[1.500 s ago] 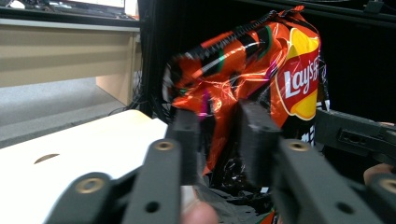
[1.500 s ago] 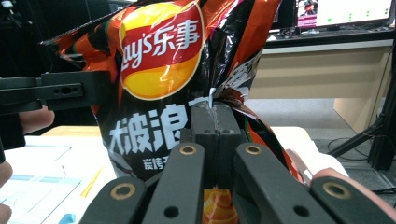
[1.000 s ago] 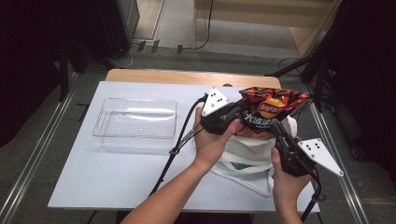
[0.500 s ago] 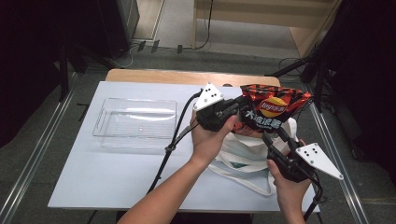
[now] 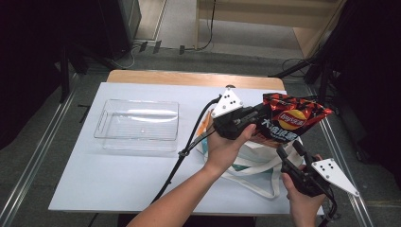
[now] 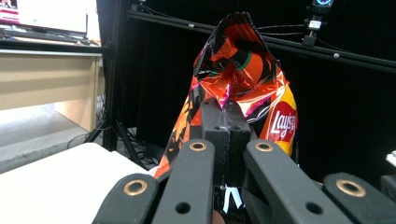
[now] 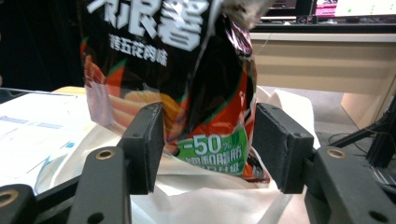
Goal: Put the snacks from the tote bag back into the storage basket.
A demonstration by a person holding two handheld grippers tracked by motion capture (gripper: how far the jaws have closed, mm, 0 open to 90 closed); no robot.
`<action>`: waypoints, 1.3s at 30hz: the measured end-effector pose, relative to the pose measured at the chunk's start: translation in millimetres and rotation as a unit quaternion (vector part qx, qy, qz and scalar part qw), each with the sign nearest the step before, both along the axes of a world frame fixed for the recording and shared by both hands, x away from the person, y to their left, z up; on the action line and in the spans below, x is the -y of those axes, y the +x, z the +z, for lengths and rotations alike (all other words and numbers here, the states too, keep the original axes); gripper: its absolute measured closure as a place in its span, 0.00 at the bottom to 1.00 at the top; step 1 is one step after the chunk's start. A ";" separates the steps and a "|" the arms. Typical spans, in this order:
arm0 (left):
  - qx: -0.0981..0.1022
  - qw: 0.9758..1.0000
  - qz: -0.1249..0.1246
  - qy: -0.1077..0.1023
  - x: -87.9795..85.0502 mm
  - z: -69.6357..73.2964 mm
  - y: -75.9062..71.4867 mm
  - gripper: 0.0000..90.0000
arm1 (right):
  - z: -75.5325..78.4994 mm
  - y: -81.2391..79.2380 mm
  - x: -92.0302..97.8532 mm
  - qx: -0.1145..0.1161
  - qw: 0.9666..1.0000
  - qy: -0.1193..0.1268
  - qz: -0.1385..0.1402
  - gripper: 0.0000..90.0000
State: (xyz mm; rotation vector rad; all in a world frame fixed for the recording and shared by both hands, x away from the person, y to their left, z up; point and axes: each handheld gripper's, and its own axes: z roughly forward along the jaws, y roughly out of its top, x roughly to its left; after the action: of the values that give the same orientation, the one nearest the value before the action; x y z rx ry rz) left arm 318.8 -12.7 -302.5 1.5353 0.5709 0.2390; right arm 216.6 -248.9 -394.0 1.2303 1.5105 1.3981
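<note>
The left tongs [image 5: 253,119] are pressed together on the edge of a bag of crisps [image 5: 288,124], pinching the foil and holding it up above a white cloth tote bag [image 5: 257,163] that lies on the table [image 5: 113,175]. In the left gripper view the foil [image 6: 243,79] stands crumpled straight up from the clamped jaws. The right tongs [image 5: 289,152] sit just on the near side of the tote bag, below the crisps; their jaws have just been opening and now stand spread, with the lower part of the bag of crisps [image 7: 210,121] between them but neither pad pressing on it.

The step in hand looks like lifting the crisps out of the tote bag, with the right tongs having let go so the left alone carries them. A clear plastic tray [image 5: 137,124] stands well to the left of the tote bag, and seems the likely place for the crisps. The next move would call for swinging the left tongs across to that tray while keeping a firm pinch, since the slick foil hangs from one edge only.
</note>
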 end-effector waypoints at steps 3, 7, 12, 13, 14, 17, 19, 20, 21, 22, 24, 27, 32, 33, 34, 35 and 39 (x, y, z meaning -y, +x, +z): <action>0.005 1.000 0.005 0.007 -3.7 1.8 0.0 1.00 | -1.3 1.1 1.5 -0.001 1.000 0.001 -0.001 0.50; 0.010 1.000 0.013 0.003 -13.5 5.8 0.4 1.00 | -2.4 3.0 -0.9 -0.002 1.000 0.000 0.008 0.50; 0.016 1.000 0.023 0.001 -26.3 8.8 1.4 1.00 | -2.4 4.0 -0.3 -0.004 0.999 0.007 0.033 0.49; 0.016 1.000 0.026 0.003 -29.0 8.9 1.9 1.00 | -2.2 3.8 -0.5 -0.002 0.999 0.008 0.036 0.49; 0.016 0.999 0.028 0.002 -31.6 8.8 2.4 1.00 | -2.3 3.9 -0.6 -0.001 0.999 0.007 0.038 0.47; 0.014 0.999 0.035 0.000 -40.1 8.7 3.4 1.00 | -3.6 4.7 -3.2 0.000 0.999 0.005 0.053 0.42; 0.014 0.999 0.040 0.000 -45.9 8.9 3.5 1.00 | -4.2 4.7 -6.3 0.000 0.998 0.001 0.064 0.36; 0.016 0.999 0.041 0.001 -48.9 9.0 3.6 1.00 | -4.1 5.0 -7.9 -0.002 0.998 0.000 0.071 0.31; 0.016 0.999 0.044 0.001 -51.6 9.2 3.2 1.00 | -4.1 5.5 -9.5 -0.004 0.997 -0.001 0.073 0.26; 0.016 0.999 0.047 0.002 -54.7 9.5 3.1 1.00 | -4.0 6.0 -10.7 -0.008 0.997 0.000 0.078 0.23; 0.017 0.999 0.051 0.000 -60.3 10.1 3.3 1.00 | -4.4 7.4 -12.3 -0.018 0.995 0.008 0.097 0.17; 0.017 0.998 0.059 -0.002 -68.4 11.8 3.6 1.00 | -6.6 9.2 -13.0 -0.023 0.995 -0.002 0.102 0.15; 0.018 0.997 0.069 -0.007 -77.1 14.4 5.7 1.00 | -8.2 9.3 -12.0 -0.025 0.994 0.002 0.107 0.13; 0.017 0.997 0.073 -0.008 -78.5 14.7 6.0 1.00 | -8.7 9.4 -11.5 -0.026 0.994 0.001 0.107 0.13; 0.017 0.997 0.075 -0.011 -80.0 14.8 6.4 1.00 | -9.2 9.6 -11.4 -0.027 0.994 0.002 0.108 0.13; 0.017 0.997 0.077 -0.011 -81.5 15.1 6.6 1.00 | -9.8 9.9 -11.3 -0.028 0.994 0.001 0.109 0.13; 0.023 0.996 0.083 -0.005 -88.0 16.4 6.8 1.00 | -12.9 12.1 -11.9 -0.035 0.992 0.000 0.120 0.14</action>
State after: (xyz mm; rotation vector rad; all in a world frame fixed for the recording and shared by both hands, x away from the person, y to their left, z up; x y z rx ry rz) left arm 325.6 75.4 -286.2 1.4707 0.6637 0.3965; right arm 228.7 -237.0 -406.9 1.1371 1.7551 1.5213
